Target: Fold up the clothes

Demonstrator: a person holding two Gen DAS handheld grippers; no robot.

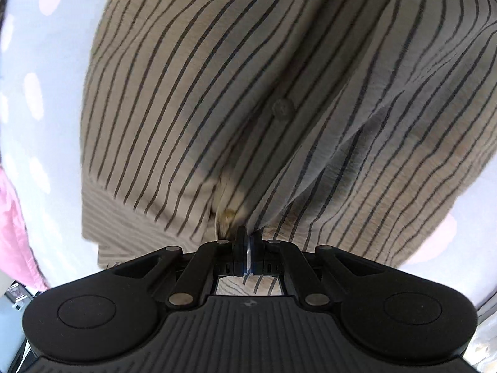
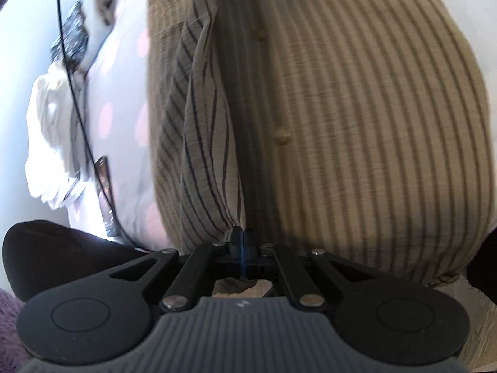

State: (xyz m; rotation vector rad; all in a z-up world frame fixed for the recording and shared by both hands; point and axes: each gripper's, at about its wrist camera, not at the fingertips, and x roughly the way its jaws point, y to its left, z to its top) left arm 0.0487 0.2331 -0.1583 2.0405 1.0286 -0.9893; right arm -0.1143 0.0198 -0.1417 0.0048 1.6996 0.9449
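Left wrist view shows the left gripper [image 1: 247, 242] clenched on the edge of a striped shirt [image 1: 217, 93], pinching the cloth right by the lowest button [image 1: 229, 216] of the buttoned front. The shirt spreads away from the fingers over a pale sheet with pink dots [image 1: 34, 99], and one panel is turned over on the right, its paler inner side up. In the right wrist view the right gripper [image 2: 243, 242] is likewise clamped on the shirt's cloth, next to the same line of buttons, with a turned-over flap [image 2: 202, 124] running along the left of the fingers. A black cable [image 2: 77, 99] and a heap of white cloth [image 2: 52, 143] lie on the sheet well to the side.

As a judgement, the fold is under way: a side part is already laid across the body, and both grippers hold an edge ready to be carried. The shirt is not yet a compact bundle, so more folding remains. Both pictures are blurred.
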